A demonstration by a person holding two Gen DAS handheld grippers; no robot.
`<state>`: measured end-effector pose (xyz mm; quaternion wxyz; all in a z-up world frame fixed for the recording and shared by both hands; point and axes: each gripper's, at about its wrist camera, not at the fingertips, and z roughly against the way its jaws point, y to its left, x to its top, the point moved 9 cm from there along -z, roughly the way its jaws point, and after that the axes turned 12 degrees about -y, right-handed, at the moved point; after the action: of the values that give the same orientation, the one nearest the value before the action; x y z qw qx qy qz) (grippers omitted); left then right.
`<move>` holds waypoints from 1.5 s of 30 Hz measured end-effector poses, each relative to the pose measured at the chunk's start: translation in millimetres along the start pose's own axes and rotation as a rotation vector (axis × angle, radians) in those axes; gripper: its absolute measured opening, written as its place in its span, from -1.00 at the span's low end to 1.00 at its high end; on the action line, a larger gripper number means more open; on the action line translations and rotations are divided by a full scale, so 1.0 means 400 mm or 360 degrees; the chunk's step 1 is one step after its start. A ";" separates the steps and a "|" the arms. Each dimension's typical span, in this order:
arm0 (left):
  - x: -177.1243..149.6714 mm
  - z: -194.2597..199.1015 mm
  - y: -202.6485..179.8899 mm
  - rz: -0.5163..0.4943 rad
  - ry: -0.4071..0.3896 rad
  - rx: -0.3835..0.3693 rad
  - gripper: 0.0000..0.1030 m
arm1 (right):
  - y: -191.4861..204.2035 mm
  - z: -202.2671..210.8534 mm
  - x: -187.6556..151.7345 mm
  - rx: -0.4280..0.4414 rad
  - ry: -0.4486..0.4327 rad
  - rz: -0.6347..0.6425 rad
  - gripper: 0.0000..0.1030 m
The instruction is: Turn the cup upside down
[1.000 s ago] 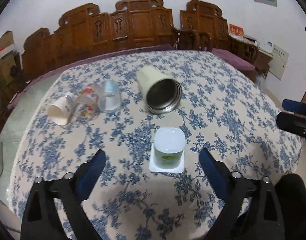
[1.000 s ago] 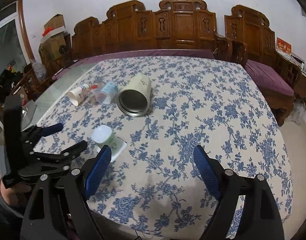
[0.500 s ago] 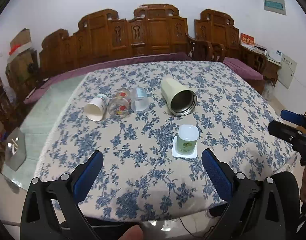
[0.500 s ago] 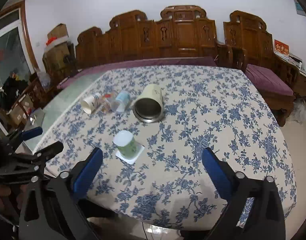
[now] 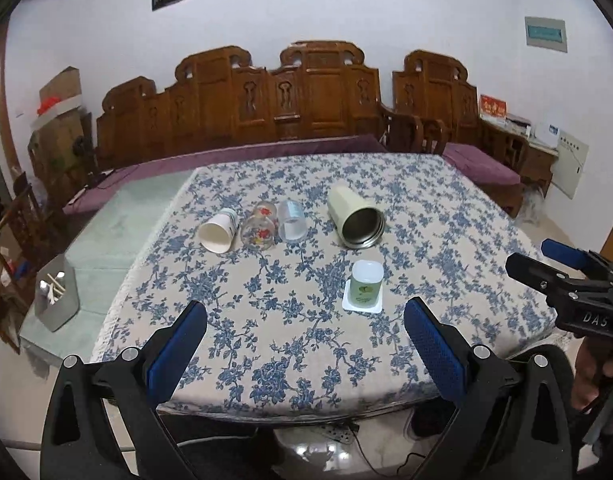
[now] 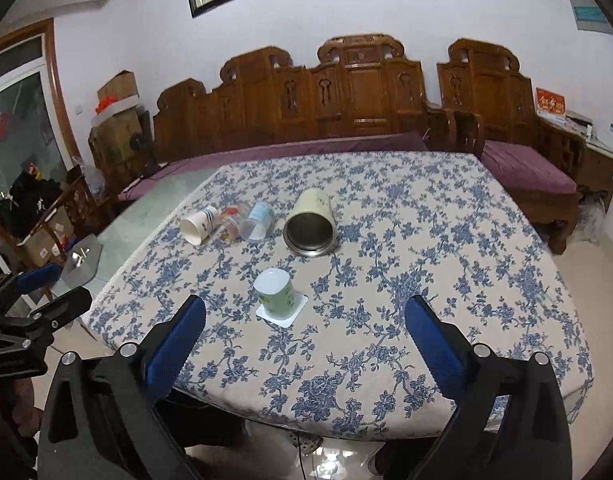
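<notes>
A small green cup (image 5: pixel 366 286) (image 6: pixel 275 293) stands upside down on its white square rim, near the front of the floral table (image 5: pixel 290 344) (image 6: pixel 426 280). My left gripper (image 5: pixel 304 346) is open and empty, held back before the table's front edge. My right gripper (image 6: pixel 304 344) is open and empty too, also back from the table. Each gripper shows at the side of the other's view: the right one (image 5: pixel 562 276), the left one (image 6: pixel 34 296).
A cream metal tumbler (image 5: pixel 354 216) (image 6: pixel 311 222) lies on its side mid-table. Left of it lie a clear plastic cup (image 5: pixel 291 220), a flowered glass (image 5: pixel 260 226) and a white paper cup (image 5: pixel 218 230). Carved wooden benches (image 5: pixel 306 100) stand behind. A grey bin (image 5: pixel 56 292) is at left.
Both grippers have pulled back and up from the table, so the whole table now shows. The cups have not moved.
</notes>
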<state>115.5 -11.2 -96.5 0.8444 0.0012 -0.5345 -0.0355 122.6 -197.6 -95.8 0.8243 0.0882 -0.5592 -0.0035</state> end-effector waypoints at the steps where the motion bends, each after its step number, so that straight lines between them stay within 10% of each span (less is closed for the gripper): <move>1: 0.006 0.013 0.001 0.0003 -0.0017 0.0002 0.85 | 0.003 0.012 0.009 -0.0001 -0.0022 0.0008 0.95; 14: 0.095 0.177 -0.001 0.0024 -0.0295 0.0060 0.85 | 0.077 0.207 0.132 -0.0049 -0.0385 0.0142 0.95; 45: 0.104 0.201 0.008 0.0044 -0.0340 0.0077 0.85 | 0.075 0.219 0.128 -0.0040 -0.0401 0.0098 0.95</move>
<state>60.7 -7.7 -24.3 0.7828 0.0106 -0.6221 -0.0110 58.2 -185.8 -12.5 0.7483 0.0593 -0.6607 0.0038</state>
